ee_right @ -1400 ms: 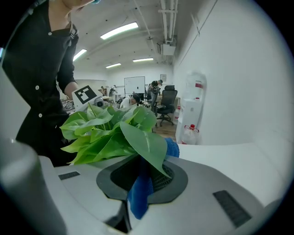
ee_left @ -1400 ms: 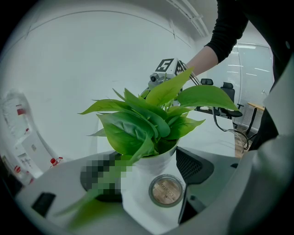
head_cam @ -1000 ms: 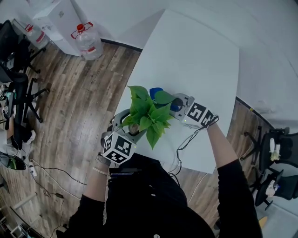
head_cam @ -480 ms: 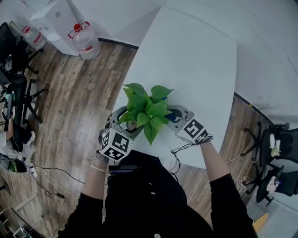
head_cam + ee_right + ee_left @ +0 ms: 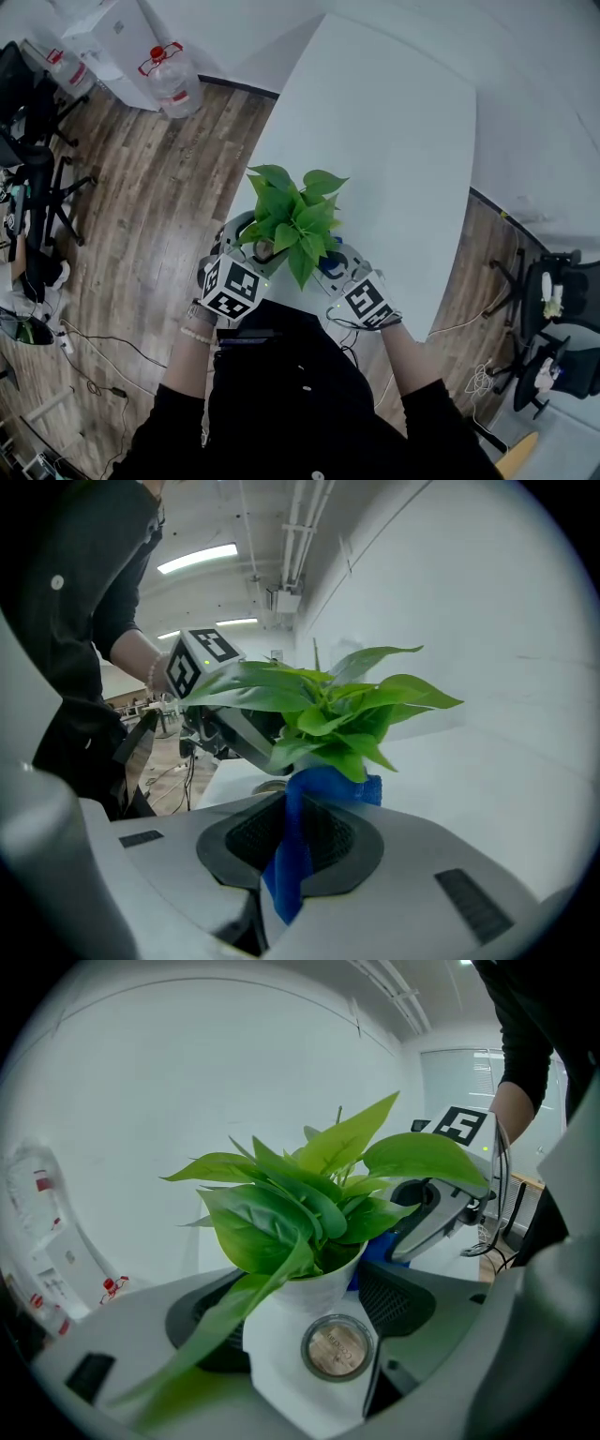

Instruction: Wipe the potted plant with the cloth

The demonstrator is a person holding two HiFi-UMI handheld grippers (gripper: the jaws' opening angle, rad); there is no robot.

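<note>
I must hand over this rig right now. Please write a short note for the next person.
Left hand-held gripper: shut on the round white pot of the green leafy plant, at the near edge of the white table.
Right hand-held gripper: shut on the blue cloth, its free end at the pot under the leaves.
Done: both grasped. Left: wiping; progress cannot be told.

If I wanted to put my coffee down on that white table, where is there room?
The whole far stretch of the table beyond the potted plant is bare. The near edge is crowded: the left claw grips the plant, the right claw holds the cloth beside it.
</note>
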